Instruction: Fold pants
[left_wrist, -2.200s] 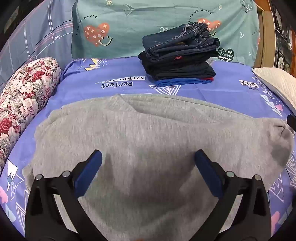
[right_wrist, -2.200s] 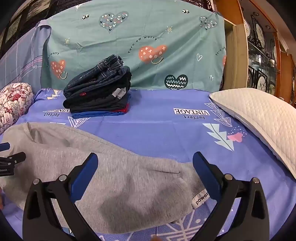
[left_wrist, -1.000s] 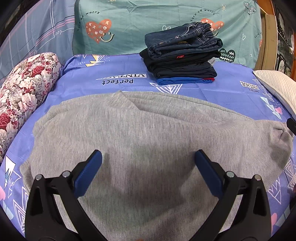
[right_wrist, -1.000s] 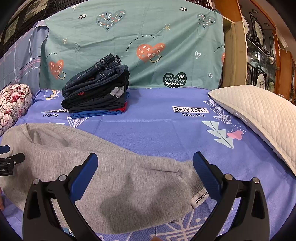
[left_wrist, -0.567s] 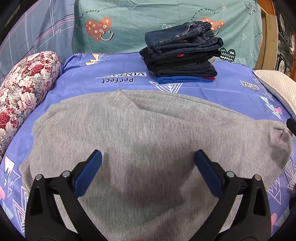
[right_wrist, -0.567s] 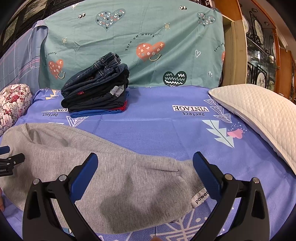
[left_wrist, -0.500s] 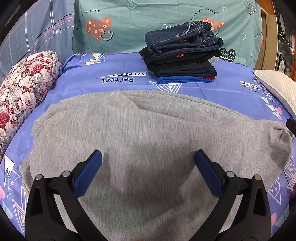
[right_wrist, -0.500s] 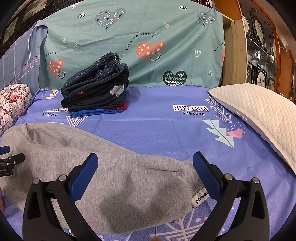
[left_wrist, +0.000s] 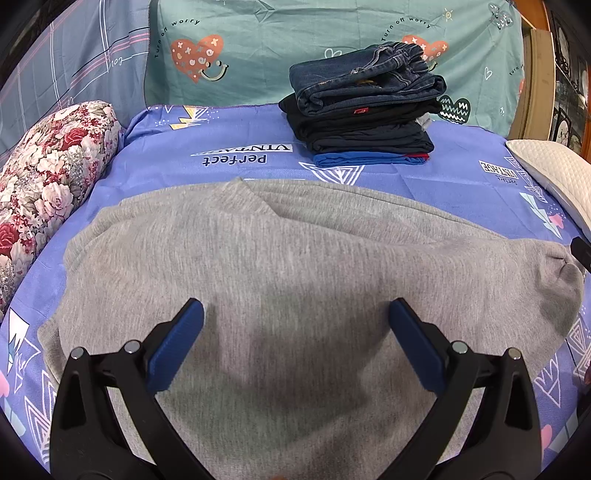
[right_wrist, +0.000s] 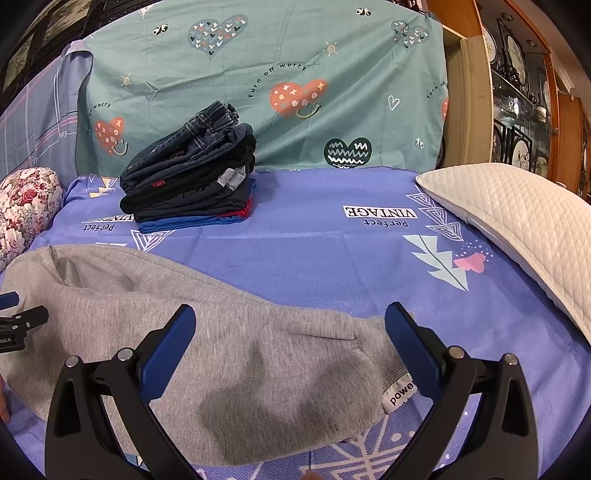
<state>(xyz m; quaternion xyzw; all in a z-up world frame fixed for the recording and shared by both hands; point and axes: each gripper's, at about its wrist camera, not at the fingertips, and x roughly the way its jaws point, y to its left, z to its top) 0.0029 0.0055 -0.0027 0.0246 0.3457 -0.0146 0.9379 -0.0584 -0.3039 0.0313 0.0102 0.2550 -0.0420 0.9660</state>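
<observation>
Nothing has shifted: both the left gripper (left_wrist: 295, 325) and right gripper (right_wrist: 290, 325) hover spread above the grey pants (left_wrist: 295, 266), which lie lengthwise left-to-right, cuff (right_wrist: 384, 354) under the right

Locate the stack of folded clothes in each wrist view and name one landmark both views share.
Left wrist view: the stack of folded clothes sits upper right of centre, at the far end of the bed beyond the grey pants.
Right wrist view: the stack sits upper left of centre, at the far end of the bed.
Shared landmark: the dark heart with white zigzags on the teal sheet, right of the stack in both.
</observation>
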